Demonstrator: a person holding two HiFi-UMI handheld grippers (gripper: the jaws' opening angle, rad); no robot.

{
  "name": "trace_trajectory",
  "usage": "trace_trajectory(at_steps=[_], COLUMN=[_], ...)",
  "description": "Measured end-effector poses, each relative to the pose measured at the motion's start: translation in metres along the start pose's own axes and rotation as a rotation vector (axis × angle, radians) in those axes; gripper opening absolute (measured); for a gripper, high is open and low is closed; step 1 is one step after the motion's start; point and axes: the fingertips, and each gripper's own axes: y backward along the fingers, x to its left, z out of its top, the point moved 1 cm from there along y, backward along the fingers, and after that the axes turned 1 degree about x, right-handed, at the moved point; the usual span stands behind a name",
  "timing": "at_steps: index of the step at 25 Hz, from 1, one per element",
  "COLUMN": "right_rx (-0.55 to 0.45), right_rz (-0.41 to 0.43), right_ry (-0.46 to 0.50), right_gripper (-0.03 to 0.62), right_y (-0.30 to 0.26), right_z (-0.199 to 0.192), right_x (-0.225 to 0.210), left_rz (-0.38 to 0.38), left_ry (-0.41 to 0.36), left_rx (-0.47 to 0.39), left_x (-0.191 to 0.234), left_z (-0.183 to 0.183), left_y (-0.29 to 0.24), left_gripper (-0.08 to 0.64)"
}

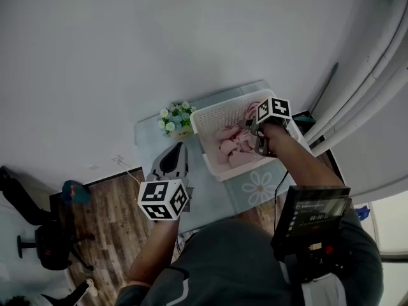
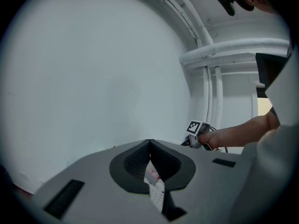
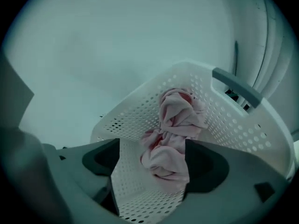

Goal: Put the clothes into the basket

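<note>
Hovering within the basket (image 3: pixel 236 122) rim, right gripper (image 3: pixel 152 144) gapes over clothes (image 3: pixel 180 118); left gripper (image 2: pixel 149 143) clenched.

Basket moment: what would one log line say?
right claw: open over basket | pink clothes: lying in basket | left claw: shut, empty, left of basket

Nothing is legible; digits on the chest screen (image 1: pixel 317 215) are too blurred.

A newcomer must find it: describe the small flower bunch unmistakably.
Find the pale blue-grey table against the white wall. On it stands a white perforated plastic basket holding pink clothes; the small bunch of white-and-green flowers sits beside its wall-side corner, the only plant.
</note>
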Motion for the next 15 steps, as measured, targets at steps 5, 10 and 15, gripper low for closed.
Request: trace_trajectory(at_steps=[5, 10, 15], right_rx=[-0.111, -0.246, -0.315], right_rz=[0.072, 0.224, 0.397], right_ry=[0.054, 0.093, 0.176], right_gripper=[0.422, 0.420, 0.412], right_y=[0.042, 0.084, 0.128], right_z=[-0.001, -0.006, -0.027], right_x=[0.021, 0.039, 0.057], left_rz=[-0.015, -0.017, 0.000], left_ry=[-0.019, -0.014, -0.017], left_rx=[-0.019, -0.014, -0.012], left_x=[-0.033, -0.061, -0.090], left_z=[0.005, 0.001, -0.007], left_y=[0.014, 0.027, 0.047], left_gripper=[0.009, 0.009, 0.009])
